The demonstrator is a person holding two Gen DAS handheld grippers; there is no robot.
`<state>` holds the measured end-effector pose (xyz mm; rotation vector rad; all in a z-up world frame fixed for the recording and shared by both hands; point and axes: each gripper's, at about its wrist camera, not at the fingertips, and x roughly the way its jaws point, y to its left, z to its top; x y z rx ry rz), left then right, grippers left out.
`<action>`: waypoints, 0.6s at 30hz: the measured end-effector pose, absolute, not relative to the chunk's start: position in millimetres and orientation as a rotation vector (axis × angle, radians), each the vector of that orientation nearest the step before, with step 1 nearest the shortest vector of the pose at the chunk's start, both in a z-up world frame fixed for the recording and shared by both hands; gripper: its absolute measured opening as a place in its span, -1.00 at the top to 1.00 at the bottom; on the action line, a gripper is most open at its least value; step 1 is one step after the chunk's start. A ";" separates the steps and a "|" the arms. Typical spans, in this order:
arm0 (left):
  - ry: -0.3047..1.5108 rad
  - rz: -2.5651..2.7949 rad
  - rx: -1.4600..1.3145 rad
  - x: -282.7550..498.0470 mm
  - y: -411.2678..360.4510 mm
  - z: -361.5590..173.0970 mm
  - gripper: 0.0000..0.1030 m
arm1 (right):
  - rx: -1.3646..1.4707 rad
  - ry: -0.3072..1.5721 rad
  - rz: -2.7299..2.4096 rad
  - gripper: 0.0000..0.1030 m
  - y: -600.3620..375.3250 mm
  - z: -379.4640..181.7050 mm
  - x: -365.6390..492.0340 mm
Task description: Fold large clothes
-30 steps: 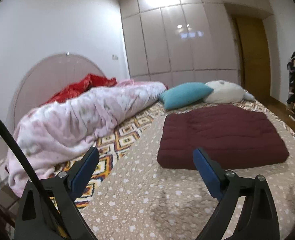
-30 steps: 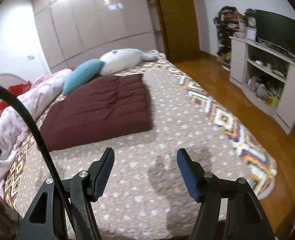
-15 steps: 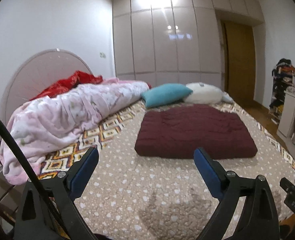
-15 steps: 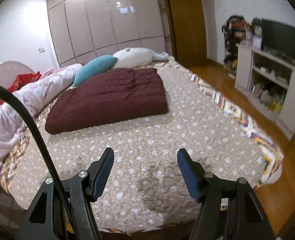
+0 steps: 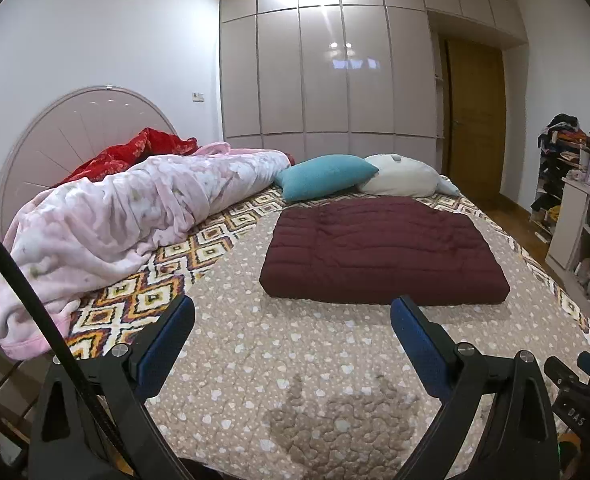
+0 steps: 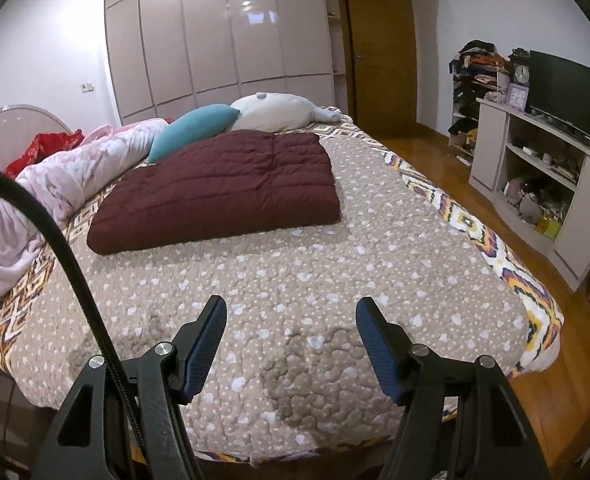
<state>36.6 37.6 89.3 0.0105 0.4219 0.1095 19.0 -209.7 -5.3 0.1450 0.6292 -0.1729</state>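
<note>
Both tongs, left [image 5: 291, 332] and right [image 6: 291, 332], gape empty; the puffy maroon coat [image 6: 215, 188] looks soft, light, grippable at its near corners.

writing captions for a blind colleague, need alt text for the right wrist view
The open right gripper hovers empty above the near end of a bed, where a folded maroon quilted garment lies flat. Beyond it sit a teal pillow and a white cushion; a TV cabinet stands right.

The maroon quilt [image 5: 383, 248] is matt stitched cloth; the bedspread [image 5: 295, 360] is quilted cotton-like fabric. The pink blanket [image 5: 135, 208] looks fleecy. Wardrobe doors [image 5: 323, 76] are glossy, the floor [image 6: 447, 172] polished wood.
</note>
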 end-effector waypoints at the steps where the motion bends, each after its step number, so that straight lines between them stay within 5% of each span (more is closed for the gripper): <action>1: 0.419 0.108 0.006 35.5 37.9 89.2 -0.90 | 0.144 0.630 -0.170 -0.39 -208.6 -5.7 19.1; 18: 0.384 0.002 -0.041 13.5 31.1 89.9 -0.90 | 0.124 0.630 -0.170 -0.40 -200.8 -5.6 17.2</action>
